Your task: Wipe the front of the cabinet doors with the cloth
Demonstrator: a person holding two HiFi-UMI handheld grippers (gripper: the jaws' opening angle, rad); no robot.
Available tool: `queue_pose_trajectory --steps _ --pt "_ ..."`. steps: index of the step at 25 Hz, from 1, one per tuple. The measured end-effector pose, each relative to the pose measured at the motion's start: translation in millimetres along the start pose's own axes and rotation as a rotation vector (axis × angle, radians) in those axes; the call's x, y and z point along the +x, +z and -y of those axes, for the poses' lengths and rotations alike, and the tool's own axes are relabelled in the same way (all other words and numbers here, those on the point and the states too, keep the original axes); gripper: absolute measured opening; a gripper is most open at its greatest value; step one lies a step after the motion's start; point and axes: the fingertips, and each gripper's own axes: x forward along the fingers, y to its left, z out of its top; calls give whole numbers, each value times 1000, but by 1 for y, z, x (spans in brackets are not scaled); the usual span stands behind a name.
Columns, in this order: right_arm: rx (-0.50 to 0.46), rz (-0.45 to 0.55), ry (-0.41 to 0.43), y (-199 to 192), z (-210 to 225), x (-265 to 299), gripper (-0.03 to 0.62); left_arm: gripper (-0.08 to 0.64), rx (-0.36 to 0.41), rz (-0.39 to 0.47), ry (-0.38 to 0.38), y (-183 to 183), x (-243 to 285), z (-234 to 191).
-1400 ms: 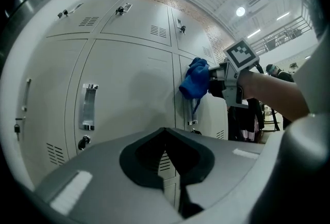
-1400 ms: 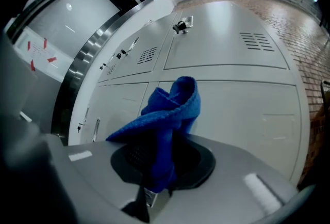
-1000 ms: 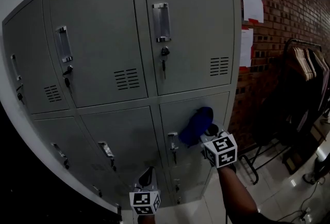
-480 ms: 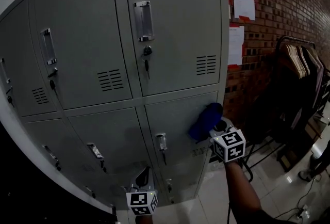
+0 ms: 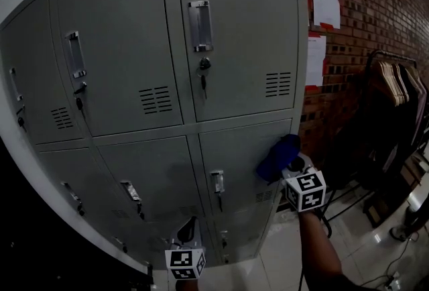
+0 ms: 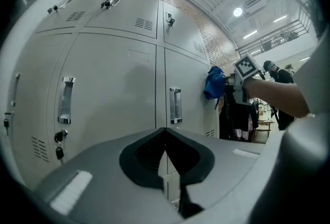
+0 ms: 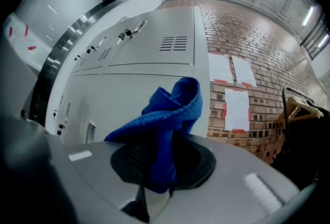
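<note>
**Cloth** (image 5: 277, 154): blue, bunched into a wad. Loc.: right edge of the lower-right door (image 5: 236, 149), just by the cabinet's corner next to the brick wall (image 5: 365, 35). It looks pressed to the metal, but no view confirms contact.

**Right gripper** (image 5: 292, 167): jaws clamped on the cloth's lower end, w/ the wad sticking out fwd past the tips. Forearm reaches up from below.

**Left gripper** (image 5: 190, 228): jaws closed together, nothing btw them. Held low in front of the bottom-row doors, apart from them, idle.

**Cabinet doors** (image 5: 120, 55): grey steel in stacked rows. Each has a vertical handle (image 5: 200, 25), and the upper ones show vent slots. A key (image 5: 203, 75) hangs in the upper-right lock.

**Misc.:** paper sheets (image 5: 325, 1) taped to the brick. Clothes rack (image 5: 395, 88) w/ hangers at far right.

**Step in hand (est.):** wiping pass on the lower-right door, at its right margin. No streaks or marks show, so coverage can't be judged.

**Next move (est.):**
- Sweep back left across the panel w/ even pressure.
- Steer round that door's small handle (image 5: 217, 182) and lock so the cloth doesn't snag.
- The upper doors need a higher reach.
- The bottom row needs a lower one.
</note>
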Motion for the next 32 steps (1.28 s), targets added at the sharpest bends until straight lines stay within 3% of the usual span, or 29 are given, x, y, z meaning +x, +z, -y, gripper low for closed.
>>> queue_pose_trajectory --steps 10,13,24,32 --pt "-78 -41 301 -29 -185 23 77 17 14 0 16 3 -18 -23" --pt "-129 -72 327 -38 -216 34 77 17 15 1 24 4 -25 -30" --pt "-110 -94 354 -41 -207 39 77 17 9 -11 24 -2 -25 -38" --pt "-82 -111 284 -52 -154 28 75 17 5 -11 -6 -4 -9 -19"
